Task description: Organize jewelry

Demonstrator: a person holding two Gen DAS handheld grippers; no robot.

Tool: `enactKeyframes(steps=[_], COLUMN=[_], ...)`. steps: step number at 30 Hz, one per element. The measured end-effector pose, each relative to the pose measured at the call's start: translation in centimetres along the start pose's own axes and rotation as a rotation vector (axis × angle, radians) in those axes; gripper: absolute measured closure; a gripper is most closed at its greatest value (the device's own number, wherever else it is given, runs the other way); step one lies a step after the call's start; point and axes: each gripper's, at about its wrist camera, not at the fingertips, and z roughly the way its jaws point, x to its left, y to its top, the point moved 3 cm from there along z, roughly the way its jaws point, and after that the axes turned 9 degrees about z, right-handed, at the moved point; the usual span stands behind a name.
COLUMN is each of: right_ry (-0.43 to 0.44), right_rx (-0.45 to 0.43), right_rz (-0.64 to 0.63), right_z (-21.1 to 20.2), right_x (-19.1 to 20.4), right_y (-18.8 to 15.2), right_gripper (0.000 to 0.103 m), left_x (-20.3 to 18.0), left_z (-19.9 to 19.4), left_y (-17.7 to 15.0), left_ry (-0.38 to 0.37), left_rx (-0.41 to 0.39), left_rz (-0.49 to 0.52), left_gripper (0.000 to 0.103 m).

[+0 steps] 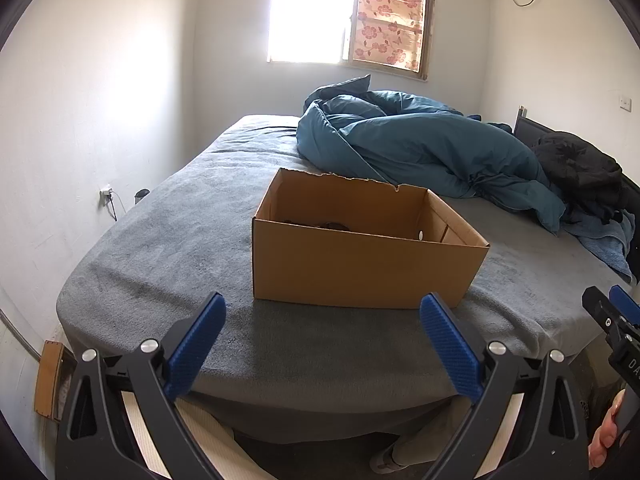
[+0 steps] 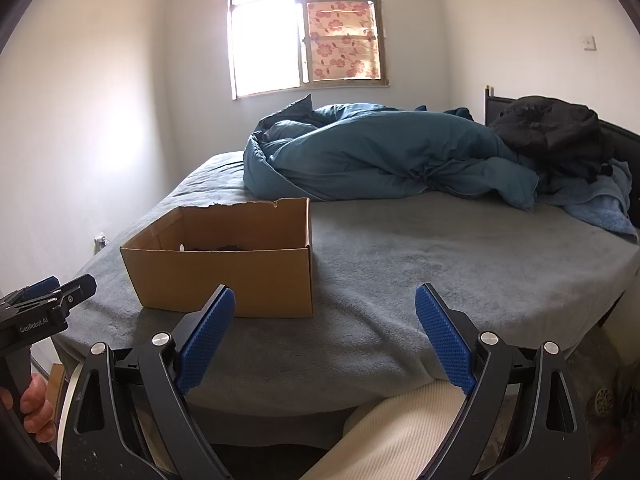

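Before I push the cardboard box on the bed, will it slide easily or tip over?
The cardboard box is low and wide, so it will probably slide rather than tip. It looks nearly empty, only small dark things at its bottom, so likely light. The gray bed cover looks fuzzy and soft, so it may drag somewhat.

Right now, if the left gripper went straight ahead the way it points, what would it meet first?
Probably the near wall of the cardboard box: it sits dead ahead of the open left gripper, with only bare grey bedsheet between. Depth is unclear.

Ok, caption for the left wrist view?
Open left tool faces a cardboard box on the grey bed.
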Motion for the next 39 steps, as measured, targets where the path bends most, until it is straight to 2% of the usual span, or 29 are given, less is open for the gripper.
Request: enactKeyframes(steps=[22, 33, 39], right_ry=[-0.004, 0.004, 0.006], right_rx=[0.017, 0.014, 0.018], right_rz=[0.005, -0.002, -0.004], right_z=[0.65, 0.42, 0.47], right_x=[-0.93, -0.56, -0.5], right_y=[-0.08, 0.13, 0.17], right_gripper=[0.015, 0.015, 0.015], left_x=[0.32, -0.05, -0.37], left_z=[0.31, 0.19, 0.17], left_y=[-0.25, -0.26, -0.31], left_ry=[0.066, 0.013, 0.012], left_rx=[0.036, 0.028, 0.027], left_rz=[0.006, -0.007, -0.003], left_gripper=[0.007, 0.007, 0.007])
